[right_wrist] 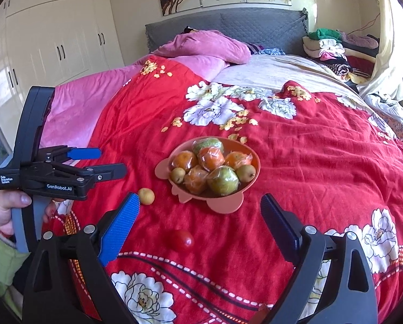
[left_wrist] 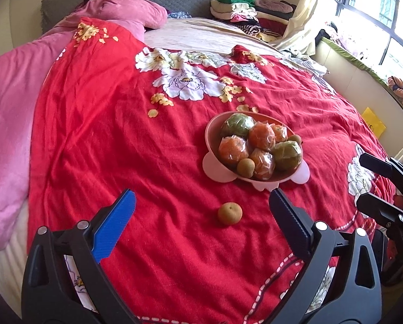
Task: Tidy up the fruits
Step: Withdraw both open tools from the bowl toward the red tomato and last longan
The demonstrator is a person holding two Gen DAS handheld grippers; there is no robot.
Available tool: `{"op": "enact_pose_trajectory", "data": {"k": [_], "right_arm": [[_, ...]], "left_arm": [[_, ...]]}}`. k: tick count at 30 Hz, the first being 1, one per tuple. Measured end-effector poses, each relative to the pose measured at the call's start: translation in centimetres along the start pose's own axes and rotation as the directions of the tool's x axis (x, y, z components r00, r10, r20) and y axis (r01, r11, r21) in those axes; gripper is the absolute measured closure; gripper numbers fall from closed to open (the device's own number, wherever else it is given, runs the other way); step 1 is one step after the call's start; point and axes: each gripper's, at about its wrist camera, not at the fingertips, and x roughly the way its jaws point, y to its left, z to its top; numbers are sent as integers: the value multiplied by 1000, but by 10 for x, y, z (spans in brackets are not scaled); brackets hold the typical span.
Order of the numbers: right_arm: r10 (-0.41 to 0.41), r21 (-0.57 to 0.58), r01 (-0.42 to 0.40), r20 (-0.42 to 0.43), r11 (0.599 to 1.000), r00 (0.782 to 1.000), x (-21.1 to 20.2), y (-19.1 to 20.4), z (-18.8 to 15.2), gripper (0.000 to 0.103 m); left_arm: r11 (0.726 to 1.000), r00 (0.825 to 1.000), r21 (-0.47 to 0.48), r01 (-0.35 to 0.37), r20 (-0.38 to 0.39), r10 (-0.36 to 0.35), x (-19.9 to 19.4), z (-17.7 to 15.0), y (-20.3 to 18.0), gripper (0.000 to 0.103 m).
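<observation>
While both jaws gape wide and hold nothing, the right gripper [right_wrist: 200, 225] faces a tomato [right_wrist: 182, 239], the left gripper [left_wrist: 202, 216] a small brown fruit [left_wrist: 229, 213]; beyond sits the pink bowl [left_wrist: 211, 135] of fruit on the red bedspread [left_wrist: 120, 140].

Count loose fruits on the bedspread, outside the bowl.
2: a small brown fruit left of the pink bowl, and a red tomato nearer the right gripper. Others may be hidden.
</observation>
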Motion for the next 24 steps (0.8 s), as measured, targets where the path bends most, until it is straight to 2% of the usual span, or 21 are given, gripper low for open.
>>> {"op": "enact_pose_trajectory", "data": {"k": [19,22,24], "right_arm": [[10,-22,-13,-134,1000,991,33,15,-34,12],[15,-13,-17,-151,1000,988,40,14,-38,14],[20,-13,-23,-162,1000,987,44,14,-39,22]], "left_arm": [[999,998,30,19,-58,-17,12,-22,-6,10],[999,997,38,30,-69,-27,16,-24,-9,10],[998,997,43,34,-75,-31,19,-26,-10,10]]}}
